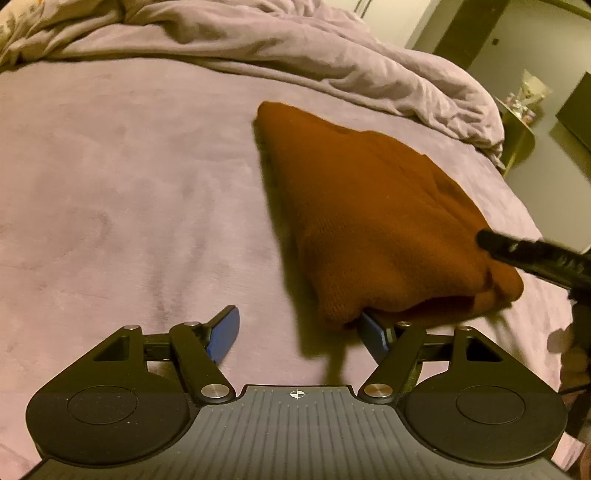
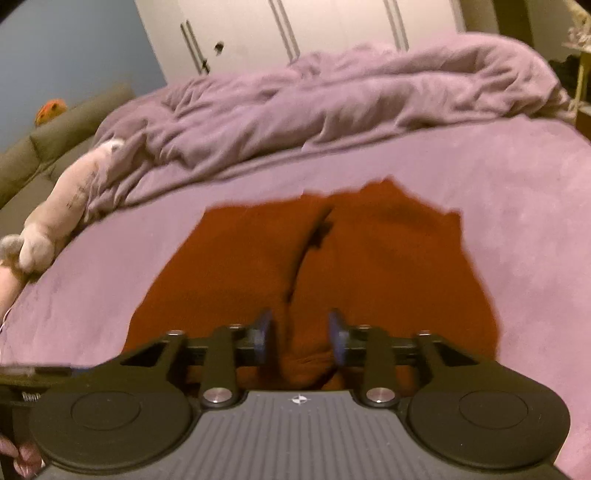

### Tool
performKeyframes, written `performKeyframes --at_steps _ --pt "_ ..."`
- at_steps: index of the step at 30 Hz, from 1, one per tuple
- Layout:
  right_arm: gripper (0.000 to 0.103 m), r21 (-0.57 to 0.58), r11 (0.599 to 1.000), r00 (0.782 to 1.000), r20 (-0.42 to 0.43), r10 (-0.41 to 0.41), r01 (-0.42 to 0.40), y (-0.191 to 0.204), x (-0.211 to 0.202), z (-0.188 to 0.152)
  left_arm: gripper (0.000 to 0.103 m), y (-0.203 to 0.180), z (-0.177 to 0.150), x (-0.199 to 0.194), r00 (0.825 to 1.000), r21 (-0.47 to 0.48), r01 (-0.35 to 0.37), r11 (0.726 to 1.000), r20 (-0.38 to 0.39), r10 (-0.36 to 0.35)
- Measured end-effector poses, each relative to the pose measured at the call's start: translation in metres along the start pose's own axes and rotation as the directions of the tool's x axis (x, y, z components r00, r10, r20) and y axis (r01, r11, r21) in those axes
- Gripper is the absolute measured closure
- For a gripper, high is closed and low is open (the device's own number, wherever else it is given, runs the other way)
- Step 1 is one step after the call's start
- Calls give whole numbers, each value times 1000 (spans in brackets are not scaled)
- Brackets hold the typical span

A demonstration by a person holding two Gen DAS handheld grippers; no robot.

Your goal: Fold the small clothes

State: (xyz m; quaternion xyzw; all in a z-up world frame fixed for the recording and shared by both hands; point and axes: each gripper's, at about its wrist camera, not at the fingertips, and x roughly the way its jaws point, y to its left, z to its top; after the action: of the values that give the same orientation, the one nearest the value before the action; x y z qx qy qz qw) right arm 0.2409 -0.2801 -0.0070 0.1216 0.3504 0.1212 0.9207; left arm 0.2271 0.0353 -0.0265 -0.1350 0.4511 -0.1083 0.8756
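A rust-orange knitted garment (image 1: 373, 221) lies folded on the purple bed cover, right of centre in the left wrist view. My left gripper (image 1: 299, 334) is open and empty, and its right blue pad (image 1: 375, 334) sits just under the garment's near edge. The right gripper's black finger (image 1: 532, 258) reaches onto the garment from the right. In the right wrist view the garment (image 2: 258, 266) fills the middle. My right gripper (image 2: 301, 334) stands part open over the garment's near edge, with cloth bunched between the blue pads (image 2: 264, 330). I cannot tell if it grips.
A rumpled purple duvet (image 1: 295, 48) is piled along the far side of the bed (image 1: 110, 184). A plush toy (image 2: 62, 206) lies at the left bed edge. White wardrobe doors (image 2: 295, 29) stand behind. A small side table (image 1: 517, 122) is at the right.
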Motion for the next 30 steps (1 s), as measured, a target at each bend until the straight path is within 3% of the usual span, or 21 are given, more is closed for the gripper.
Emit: performKeyframes --at_steps 1,3,6,11,16,19,23,25,28,30 --pt "49 18 1000 1000 3 -7 7 -4 1 4 27 0 0 1 1000 -7 0 1000 1 0" --pt "49 59 998 999 -21 26 -24 -13 8 8 27 -3 -1 3 1000 -3 -9 1000 2 9" --pt "51 151 983 989 -91 115 -101 -27 32 10 24 -8 -4 5 999 29 -31 999 9 30" --pt "56 278 933 962 -81 260 -229 -33 53 15 23 -8 -3 8 999 36 -42 998 11 41" --pt "55 311 921 954 -108 279 -234 -26 73 19 21 -13 -1 11 998 26 -62 998 14 62" --pt "56 233 944 958 -110 265 -234 -7 79 29 20 -20 -1 14 996 41 -90 995 19 90" --pt "81 52 985 982 -81 170 -166 24 75 33 18 -26 0 17 992 57 -120 991 31 118" --pt "84 -83 992 995 -39 97 -100 42 68 29 17 -27 0 18 991 60 -133 989 36 131" --pt "86 -320 945 997 54 -48 63 67 50 25 16 -31 0 14 988 56 -148 987 46 145" --pt "86 -404 904 986 139 -90 139 72 33 26 15 -34 1 11 987 57 -155 986 55 152"
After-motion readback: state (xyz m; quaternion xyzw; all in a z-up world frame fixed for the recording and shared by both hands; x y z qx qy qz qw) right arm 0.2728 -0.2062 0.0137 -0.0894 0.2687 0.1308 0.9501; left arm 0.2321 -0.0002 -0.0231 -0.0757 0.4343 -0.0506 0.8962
